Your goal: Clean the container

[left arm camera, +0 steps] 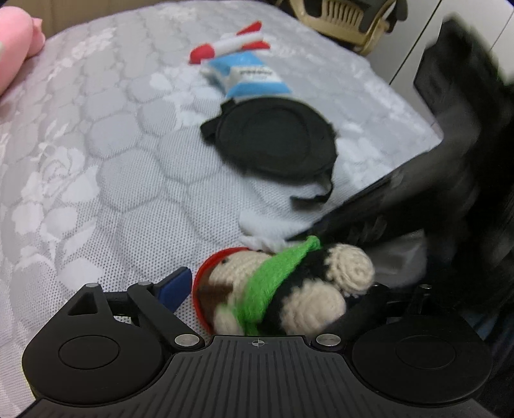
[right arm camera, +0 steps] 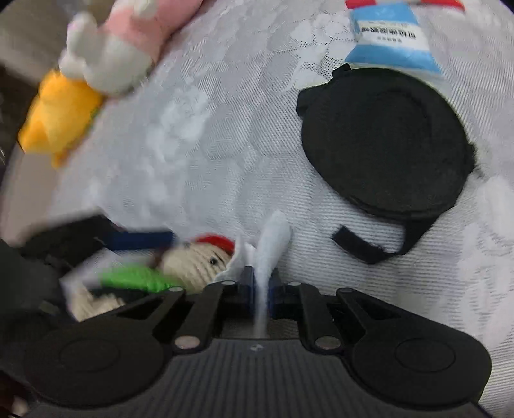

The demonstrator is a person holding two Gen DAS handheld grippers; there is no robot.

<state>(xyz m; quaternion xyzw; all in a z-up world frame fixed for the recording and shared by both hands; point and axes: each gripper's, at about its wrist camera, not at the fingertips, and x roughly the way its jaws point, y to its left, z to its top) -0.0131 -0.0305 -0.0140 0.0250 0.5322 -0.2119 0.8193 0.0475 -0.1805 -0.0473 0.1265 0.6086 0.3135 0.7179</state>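
Note:
A flat round black container with a strap lies on the bed cover; in the right wrist view the container is up and to the right of my fingers. My left gripper is shut on a crocheted doll with cream body, green scarf and red hat. Its blue left finger shows; the right one is hidden behind the doll. My right gripper is shut on a white tissue, just right of the doll. In the left wrist view it is a blurred black mass.
A blue and white tissue packet and a red and white toy rocket lie beyond the container. A pink plush and a yellow plush sit at the bed's left. The quilted grey cover spreads to the left.

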